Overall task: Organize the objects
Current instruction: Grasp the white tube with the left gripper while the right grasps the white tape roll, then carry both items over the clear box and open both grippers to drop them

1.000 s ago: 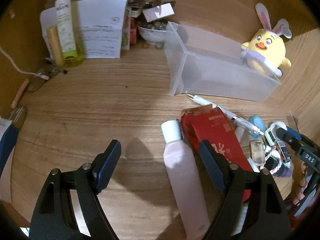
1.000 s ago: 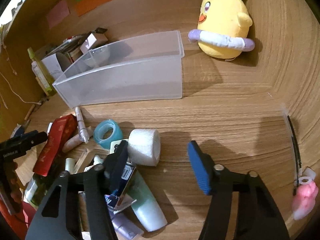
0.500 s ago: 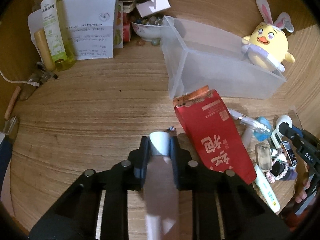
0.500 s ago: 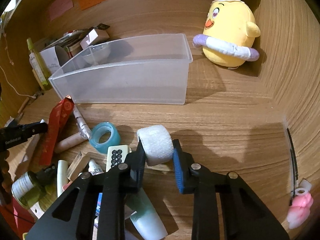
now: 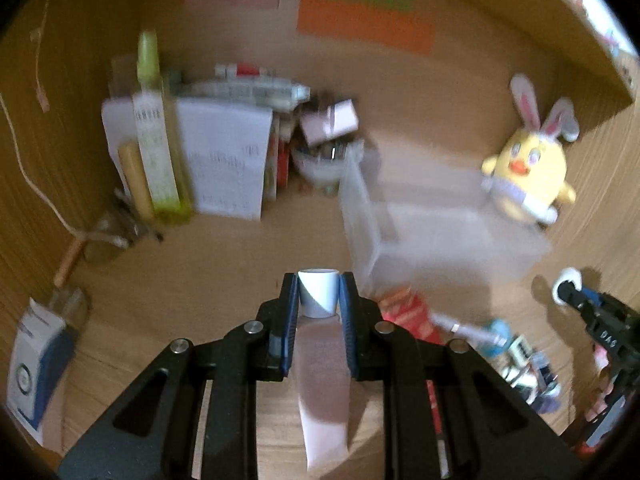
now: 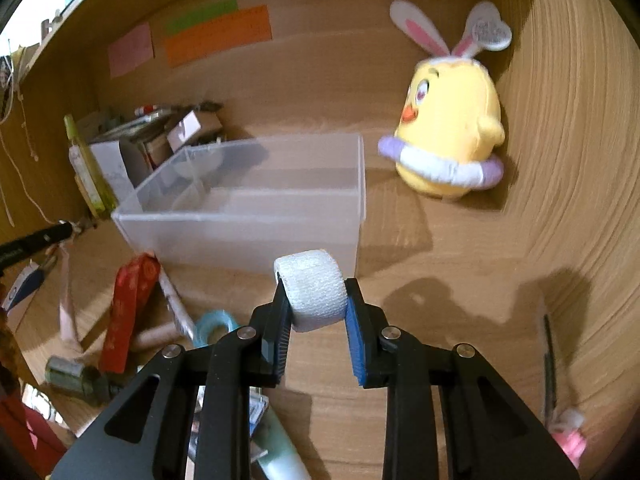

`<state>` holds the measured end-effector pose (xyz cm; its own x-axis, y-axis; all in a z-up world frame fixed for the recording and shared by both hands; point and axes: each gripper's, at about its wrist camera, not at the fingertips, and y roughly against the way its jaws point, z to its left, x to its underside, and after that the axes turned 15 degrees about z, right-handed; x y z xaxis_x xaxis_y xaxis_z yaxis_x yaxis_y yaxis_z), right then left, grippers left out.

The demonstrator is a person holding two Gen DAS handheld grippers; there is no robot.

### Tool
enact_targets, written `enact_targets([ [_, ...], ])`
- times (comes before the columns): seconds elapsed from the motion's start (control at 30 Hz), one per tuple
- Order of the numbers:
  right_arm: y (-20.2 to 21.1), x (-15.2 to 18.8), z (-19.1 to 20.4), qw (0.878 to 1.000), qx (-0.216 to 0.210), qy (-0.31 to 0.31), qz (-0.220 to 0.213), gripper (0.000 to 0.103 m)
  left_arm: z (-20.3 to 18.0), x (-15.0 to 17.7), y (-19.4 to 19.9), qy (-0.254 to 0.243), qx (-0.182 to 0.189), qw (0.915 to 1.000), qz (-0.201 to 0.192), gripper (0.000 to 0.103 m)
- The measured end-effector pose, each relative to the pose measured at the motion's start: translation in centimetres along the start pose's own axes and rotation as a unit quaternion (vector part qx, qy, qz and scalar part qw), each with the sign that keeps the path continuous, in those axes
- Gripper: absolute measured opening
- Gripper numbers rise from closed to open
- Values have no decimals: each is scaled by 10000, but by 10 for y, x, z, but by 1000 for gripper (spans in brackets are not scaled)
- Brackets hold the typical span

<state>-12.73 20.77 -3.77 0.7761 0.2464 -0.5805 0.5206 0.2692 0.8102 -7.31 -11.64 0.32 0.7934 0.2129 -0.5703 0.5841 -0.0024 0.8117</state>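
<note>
My left gripper (image 5: 319,294) is shut on a pink bottle (image 5: 322,376) with a white cap, held above the wooden desk. My right gripper (image 6: 315,300) is shut on a white bandage roll (image 6: 312,294), lifted in front of the clear plastic bin (image 6: 256,220). The bin also shows in the left wrist view (image 5: 440,236), to the right of and beyond the bottle. A pile of small items lies on the desk: a red packet (image 6: 128,308), a teal tape ring (image 6: 216,320), a pen (image 6: 176,304) and a green tube (image 6: 280,460).
A yellow chick plush (image 6: 448,148) stands right of the bin. Boxes, papers and a green spray bottle (image 5: 156,148) crowd the back left corner. A blue and white box (image 5: 32,364) sits at the left. A small pink item (image 6: 572,436) lies at the far right.
Both grippers have risen off the desk with their loads, the bottle and the bandage roll. The views now tilt up toward the back wall, and the left view is blurred.
</note>
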Motion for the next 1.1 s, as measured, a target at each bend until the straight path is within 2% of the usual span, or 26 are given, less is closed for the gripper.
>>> enact_targets([
  [0.2,20,-26,3,9991,-15,114,-414,23,-11,-24,51,-109,-32,9969,-775,20],
  [0.4,32,-54,6,9973,-181,207,-685,23,-25,-47,75,-217,78,9932,-1144,20],
  [0.67,17,-84,7,9975,-335,306,-537,23,-62,-78,64,-467,321,9926,-1076,20],
  [0.87,-2,-101,12,9980,-286,424,-363,23,-93,-95,45,-685,377,9913,-1057,19],
  [1.1,-36,-112,24,9972,-290,685,63,23,-115,-108,-11,-883,441,9945,-346,19],
])
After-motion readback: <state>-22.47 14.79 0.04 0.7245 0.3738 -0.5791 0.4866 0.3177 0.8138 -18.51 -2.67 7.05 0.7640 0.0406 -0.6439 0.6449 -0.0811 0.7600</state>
